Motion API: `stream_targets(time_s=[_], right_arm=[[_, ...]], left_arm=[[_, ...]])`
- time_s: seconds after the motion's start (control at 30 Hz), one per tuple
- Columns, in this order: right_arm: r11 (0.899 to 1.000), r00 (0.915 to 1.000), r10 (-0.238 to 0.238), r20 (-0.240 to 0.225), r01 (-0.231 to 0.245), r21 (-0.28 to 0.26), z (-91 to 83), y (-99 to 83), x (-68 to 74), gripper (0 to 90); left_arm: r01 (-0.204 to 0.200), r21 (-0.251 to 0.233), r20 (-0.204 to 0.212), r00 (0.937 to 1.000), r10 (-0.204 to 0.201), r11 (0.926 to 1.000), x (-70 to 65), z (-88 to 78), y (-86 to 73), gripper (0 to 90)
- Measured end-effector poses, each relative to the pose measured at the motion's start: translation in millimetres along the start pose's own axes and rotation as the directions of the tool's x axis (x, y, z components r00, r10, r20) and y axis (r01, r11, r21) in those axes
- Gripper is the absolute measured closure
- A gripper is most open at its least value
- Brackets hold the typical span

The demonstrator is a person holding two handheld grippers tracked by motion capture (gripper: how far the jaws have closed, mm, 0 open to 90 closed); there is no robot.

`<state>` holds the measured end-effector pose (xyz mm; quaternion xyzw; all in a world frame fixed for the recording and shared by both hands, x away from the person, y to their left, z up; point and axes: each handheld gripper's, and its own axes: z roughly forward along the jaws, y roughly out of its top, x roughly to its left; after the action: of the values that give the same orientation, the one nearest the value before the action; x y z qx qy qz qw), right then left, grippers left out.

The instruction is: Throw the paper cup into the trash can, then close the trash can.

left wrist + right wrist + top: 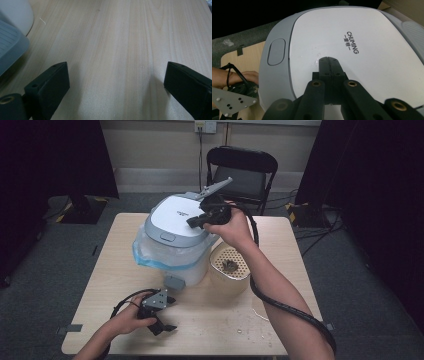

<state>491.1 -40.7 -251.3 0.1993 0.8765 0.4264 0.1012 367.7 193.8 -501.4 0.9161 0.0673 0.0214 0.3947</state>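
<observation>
My right gripper [329, 60], jaws together, presses the bin lid [175, 217]; at seven o'clock, my left gripper [161, 312] rests spread on the wooden table [240, 320].

Pale wood table [280, 285], lidded bin [175, 237], perforated basket [230, 267]

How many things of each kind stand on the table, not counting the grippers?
Bin with a grey and white lid: 1
Cream basket with holes: 1
Total: 2
</observation>
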Motion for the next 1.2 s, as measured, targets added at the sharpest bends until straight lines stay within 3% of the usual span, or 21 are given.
stream_targets(time_s=[0.3, 0.4, 0.57, 0.77, 1.2], right_arm=[[1.0, 0.9998, 0.014, -0.016, -0.014, -0.007, -0.9, -0.7, -0.7, 88.0], [1.0, 0.9999, -0.009, -0.008, 0.009, 0.003, -2.3, 0.4, 3.1, 79.7], [1.0, 0.9999, 0.014, -0.009, -0.014, -0.01, -4.6, -2.0, 2.0, 71.6], [0.999, 0.999, 0.039, 0.023, -0.039, -0.021, -9.8, -6.2, -2.3, 59.7], [0.996, 0.9942, 0.069, 0.082, -0.065, -0.055, -34.4, -16.2, -12.7, 23.9]], left_arm=[[0.005, 0.004, 0.004, 1.0, -0.005, 1.0, -0.2, 0.0, 0.1, 5.5], [0.005, 0.004, 0.003, 1.0, -0.005, 1.0, -0.2, 0.0, 0.1, 5.5], [0.005, 0.004, 0.004, 1.0, -0.005, 1.0, -0.2, 0.0, 0.1, 5.5], [0.005, 0.004, 0.004, 1.0, -0.005, 1.0, -0.2, 0.0, 0.1, 5.6], [-0.001, 0.004, -0.001, 1.0, 0.001, 1.0, 0.1, -0.2, 0.2, 5.6]])
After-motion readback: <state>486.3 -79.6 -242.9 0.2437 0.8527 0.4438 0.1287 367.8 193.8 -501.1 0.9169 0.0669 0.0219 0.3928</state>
